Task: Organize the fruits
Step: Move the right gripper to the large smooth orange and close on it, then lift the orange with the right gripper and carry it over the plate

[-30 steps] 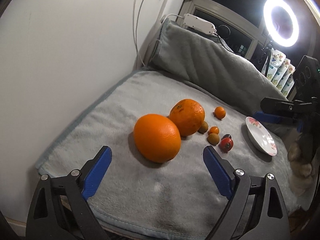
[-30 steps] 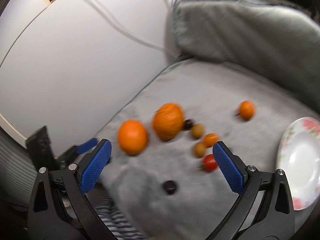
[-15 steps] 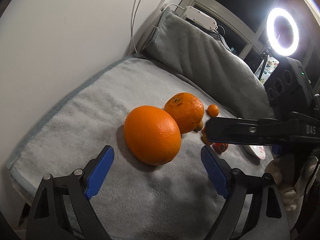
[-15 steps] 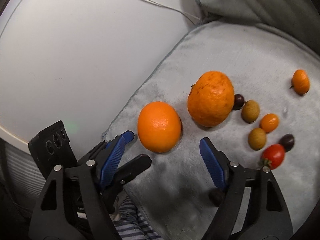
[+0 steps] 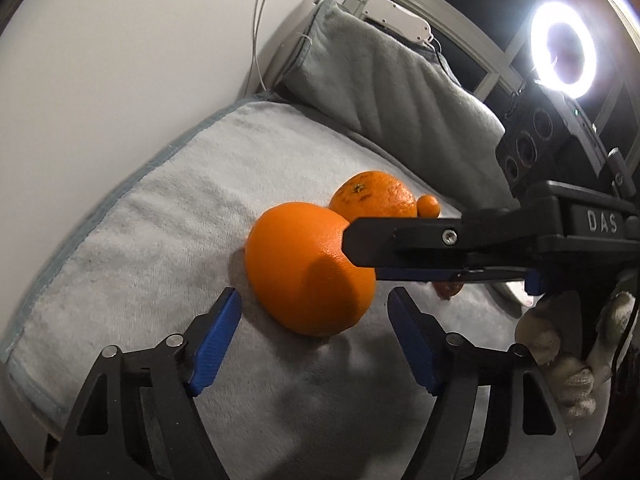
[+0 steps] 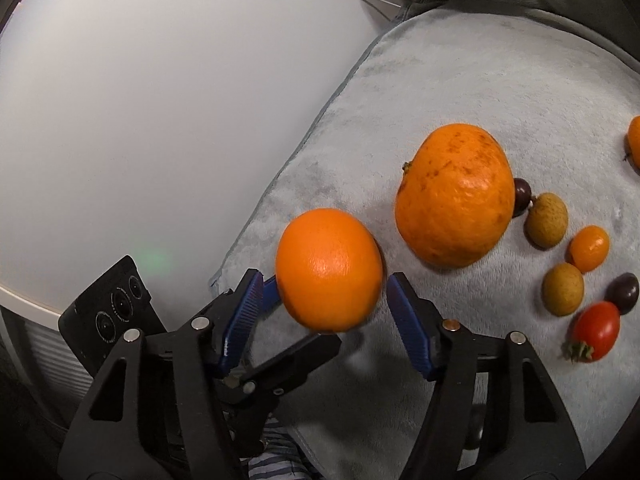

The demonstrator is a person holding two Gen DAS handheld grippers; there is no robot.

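A smooth orange (image 5: 308, 268) (image 6: 328, 268) lies on the grey towel (image 5: 168, 208) near its left edge. My left gripper (image 5: 316, 312) straddles its near side; the jaws are closing and the pads stand just clear of the peel. My right gripper (image 6: 324, 286) comes at the same orange from the other side, jaws closing, with narrow gaps at both pads. Its black finger (image 5: 400, 246) crosses the orange in the left wrist view. A speckled orange (image 6: 456, 196) lies just behind. Further right lie a cherry tomato (image 6: 596, 330), two brown longans, small orange kumquats and dark grapes.
A white wall (image 5: 120, 60) runs close along the towel's left side. A rolled grey towel (image 5: 392, 92) with a white power strip (image 5: 396, 20) on it closes the back. A ring light (image 5: 564, 56) glares at the right. A gloved hand (image 5: 560, 360) holds the right gripper.
Both grippers have dropped and closed in on the smooth orange from opposite sides, and their jaws have narrowed. The right gripper's finger now reaches across the orange in the left wrist view.
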